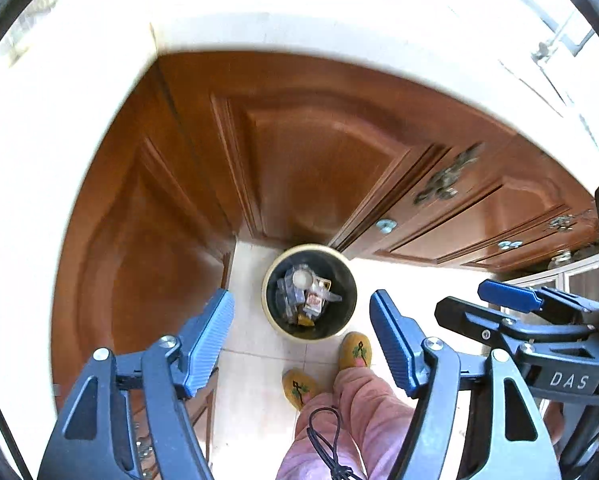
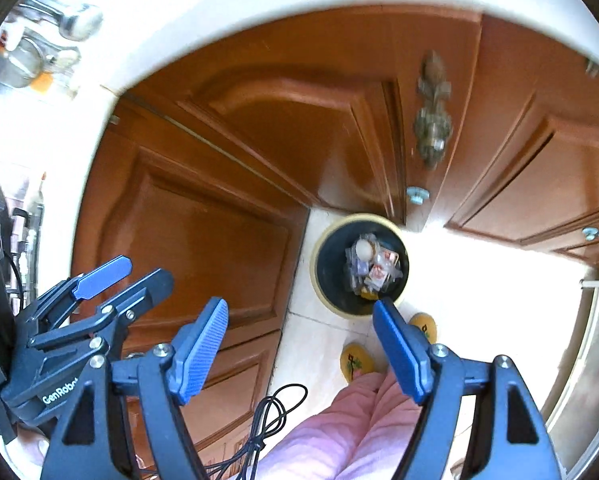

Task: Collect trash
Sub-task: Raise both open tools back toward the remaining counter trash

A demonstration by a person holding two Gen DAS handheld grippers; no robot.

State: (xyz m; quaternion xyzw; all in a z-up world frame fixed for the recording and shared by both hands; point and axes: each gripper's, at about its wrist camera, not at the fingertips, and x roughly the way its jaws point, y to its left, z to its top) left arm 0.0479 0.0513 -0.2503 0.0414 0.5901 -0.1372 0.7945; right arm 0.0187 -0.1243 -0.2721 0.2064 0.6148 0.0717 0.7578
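A round trash bin (image 1: 265, 292) with a cream rim and dark liner stands on the tiled floor in the cabinet corner, far below both grippers. Inside lies trash (image 1: 305, 294): clear plastic pieces, printed wrappers and a white round lid. My left gripper (image 1: 301, 300) hangs high above the bin, open, nothing between its blue pads. The right gripper (image 1: 459, 298) shows beside it at the right. In the right wrist view the bin (image 2: 316, 276) and its trash (image 2: 371, 264) sit beyond my right gripper (image 2: 299, 304), also open and holding nothing. The left gripper (image 2: 149, 270) appears at the left.
Brown wooden cabinet doors (image 1: 311, 152) rise behind the bin under a white countertop (image 1: 39, 160). A person's yellow slippers (image 1: 355, 350) and pink trousers (image 1: 363, 408) stand just in front of the bin. A black cable (image 2: 275, 412) dangles below. A steel appliance (image 2: 591, 360) is at right.
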